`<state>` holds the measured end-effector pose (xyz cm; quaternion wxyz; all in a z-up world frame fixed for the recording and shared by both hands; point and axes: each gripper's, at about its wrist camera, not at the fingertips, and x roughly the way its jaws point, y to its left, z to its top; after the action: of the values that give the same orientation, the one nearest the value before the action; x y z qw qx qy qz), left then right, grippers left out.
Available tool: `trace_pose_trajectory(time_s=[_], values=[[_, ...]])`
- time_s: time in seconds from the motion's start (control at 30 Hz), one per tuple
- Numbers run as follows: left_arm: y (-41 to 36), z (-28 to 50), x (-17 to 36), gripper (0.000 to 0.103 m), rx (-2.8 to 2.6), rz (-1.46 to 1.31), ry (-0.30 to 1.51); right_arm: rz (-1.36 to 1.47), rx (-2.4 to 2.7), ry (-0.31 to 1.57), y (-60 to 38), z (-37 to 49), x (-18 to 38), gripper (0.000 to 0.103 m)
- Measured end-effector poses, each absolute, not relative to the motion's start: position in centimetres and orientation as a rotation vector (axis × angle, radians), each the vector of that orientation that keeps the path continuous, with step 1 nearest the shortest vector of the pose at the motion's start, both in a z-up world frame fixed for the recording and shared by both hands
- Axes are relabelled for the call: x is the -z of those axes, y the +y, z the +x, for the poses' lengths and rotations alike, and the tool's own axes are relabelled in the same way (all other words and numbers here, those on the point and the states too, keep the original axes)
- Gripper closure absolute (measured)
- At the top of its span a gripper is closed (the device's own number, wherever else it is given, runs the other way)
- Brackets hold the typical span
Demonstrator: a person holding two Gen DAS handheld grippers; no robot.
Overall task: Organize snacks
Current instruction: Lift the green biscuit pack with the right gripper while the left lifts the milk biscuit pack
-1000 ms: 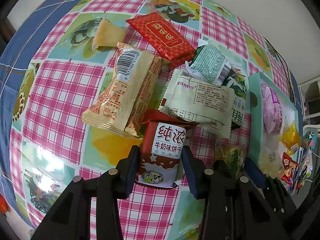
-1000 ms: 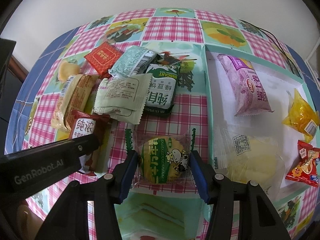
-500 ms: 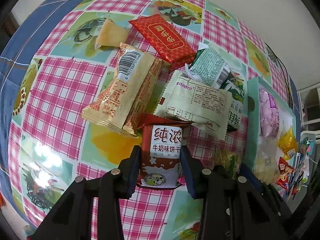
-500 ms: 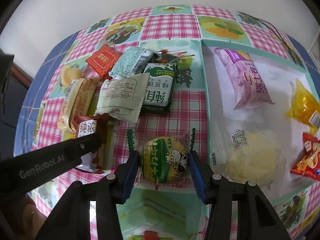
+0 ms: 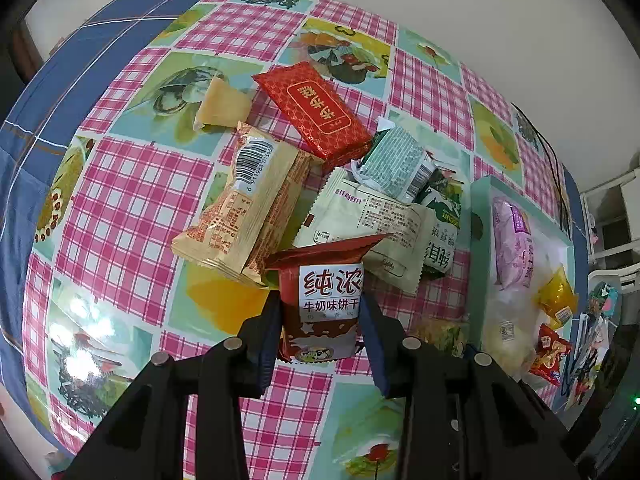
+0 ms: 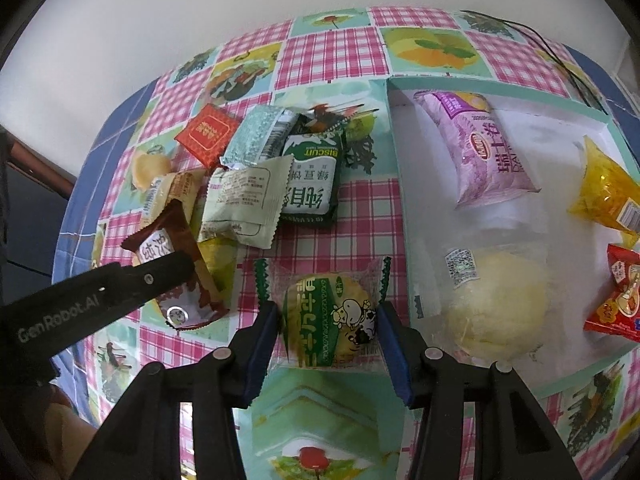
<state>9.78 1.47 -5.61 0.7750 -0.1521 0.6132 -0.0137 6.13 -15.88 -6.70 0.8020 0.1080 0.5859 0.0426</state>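
My left gripper (image 5: 320, 314) is shut on a brown milk-biscuit packet (image 5: 330, 288), held by its lower end just above the checked tablecloth. In the right wrist view that packet (image 6: 160, 240) hangs tilted under the left gripper's finger (image 6: 152, 276). My right gripper (image 6: 327, 326) is shut on a clear-wrapped round cake with a green label (image 6: 320, 296), close to the left wall of the teal tray (image 6: 396, 140).
A heap of snacks lies behind: a red packet (image 5: 316, 116), a tan packet (image 5: 248, 208), a pale green one (image 5: 372, 220), a dark green biscuit pack (image 6: 312, 176). The tray holds a purple packet (image 6: 480, 148), a yellow cake (image 6: 496, 304), a yellow bag (image 6: 608, 196) and a red bag (image 6: 620, 296).
The left gripper has closed on the brown packet and lifted it slightly off the cloth. The right gripper's pads have drawn in against the green-label cake; it stays in place.
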Motion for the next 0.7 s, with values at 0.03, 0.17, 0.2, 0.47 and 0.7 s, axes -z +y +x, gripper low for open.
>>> trace_pose_trajectory(time_s=[0.03,0.17,0.2,0.47,0.7], values=[[1.5,9.7,5.5,0.063,0.029,-0.331,1.326,0.235,-0.093,1.253,-15.9,6.1,6.6,0.05],[1.6,9.4,5.3,0.063,0.03,-0.339,1.316,0.23,-0.096,1.231,-15.9,5.9,5.8,0.05],[1.5,9.4,5.4,0.063,0.031,-0.341,1.313,0.23,-0.097,1.227,-16.0,5.7,5.6,0.05],[1.7,8.9,4.4,0.063,0.037,-0.355,1.285,0.219,-0.102,1.185,-15.7,5.4,4.2,0.05],[1.6,8.8,3.6,0.063,0.046,-0.361,1.26,0.219,-0.099,1.154,-15.5,5.1,3.1,0.05]])
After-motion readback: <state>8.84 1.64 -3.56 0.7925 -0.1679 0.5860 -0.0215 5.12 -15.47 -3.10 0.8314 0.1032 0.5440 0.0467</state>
